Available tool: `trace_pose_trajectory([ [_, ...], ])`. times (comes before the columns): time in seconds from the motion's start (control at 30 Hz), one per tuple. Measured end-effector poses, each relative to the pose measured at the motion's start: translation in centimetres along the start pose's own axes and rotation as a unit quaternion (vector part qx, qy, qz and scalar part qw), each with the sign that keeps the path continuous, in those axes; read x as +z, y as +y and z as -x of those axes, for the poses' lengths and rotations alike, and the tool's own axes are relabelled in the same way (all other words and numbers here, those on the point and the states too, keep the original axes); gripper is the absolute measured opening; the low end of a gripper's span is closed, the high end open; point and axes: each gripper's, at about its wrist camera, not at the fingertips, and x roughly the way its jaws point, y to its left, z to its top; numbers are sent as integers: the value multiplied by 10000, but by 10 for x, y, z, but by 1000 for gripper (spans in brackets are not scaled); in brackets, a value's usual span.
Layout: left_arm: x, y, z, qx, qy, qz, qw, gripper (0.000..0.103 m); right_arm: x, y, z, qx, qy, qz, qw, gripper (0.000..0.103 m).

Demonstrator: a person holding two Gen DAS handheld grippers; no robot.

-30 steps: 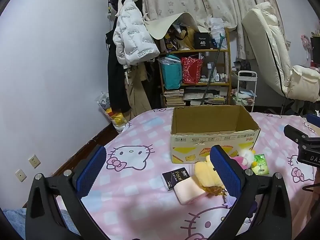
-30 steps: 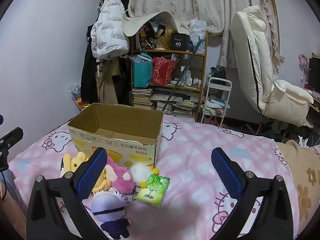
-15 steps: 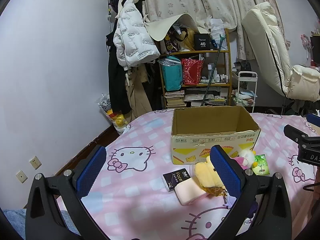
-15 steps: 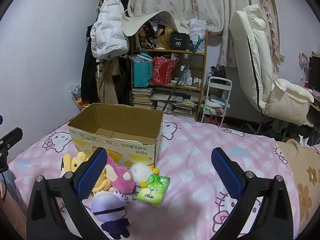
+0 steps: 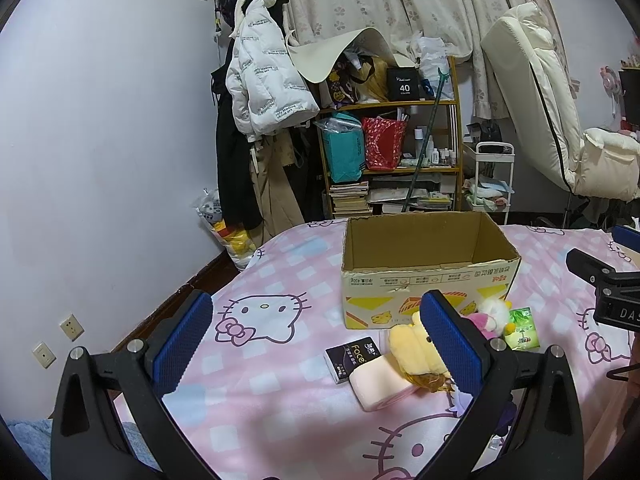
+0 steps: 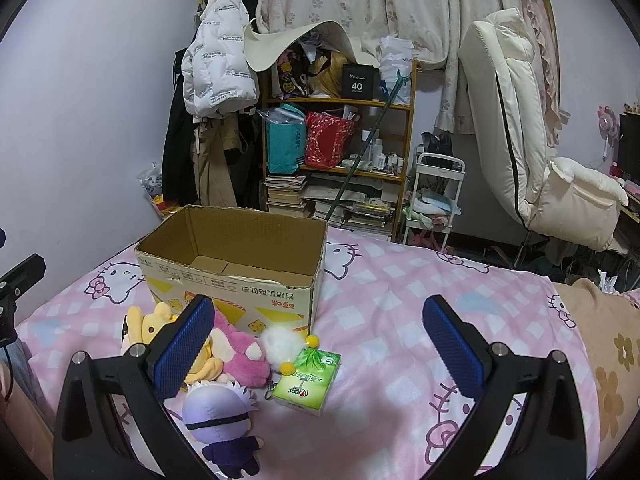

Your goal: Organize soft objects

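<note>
An open cardboard box (image 5: 428,264) (image 6: 236,264) stands empty on the pink Hello Kitty bedspread (image 5: 280,360). In front of it lie a yellow plush (image 5: 412,346) (image 6: 150,320), a pink plush (image 6: 240,354), a white pom-pom toy (image 6: 278,344), a purple-haired doll (image 6: 220,408), a pink foam roll (image 5: 382,384), a green tissue pack (image 6: 308,378) (image 5: 522,326) and a black tissue pack (image 5: 352,358). My left gripper (image 5: 316,340) is open above the bed, left of the pile. My right gripper (image 6: 320,344) is open above the toys.
A cluttered shelf (image 6: 340,160) with bags and books stands behind the bed. A white jacket (image 5: 264,88) hangs at the wall. A cream recliner (image 6: 532,152) is at the right. A white trolley (image 6: 436,200) stands beside the shelf.
</note>
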Motion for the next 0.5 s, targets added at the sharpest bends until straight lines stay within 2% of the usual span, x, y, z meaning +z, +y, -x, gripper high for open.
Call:
trace_pose_trajectory([
  [0.5, -1, 0, 2, 46, -35, -4, 10000, 102, 0, 0, 0, -3, 11, 1, 10000, 103],
])
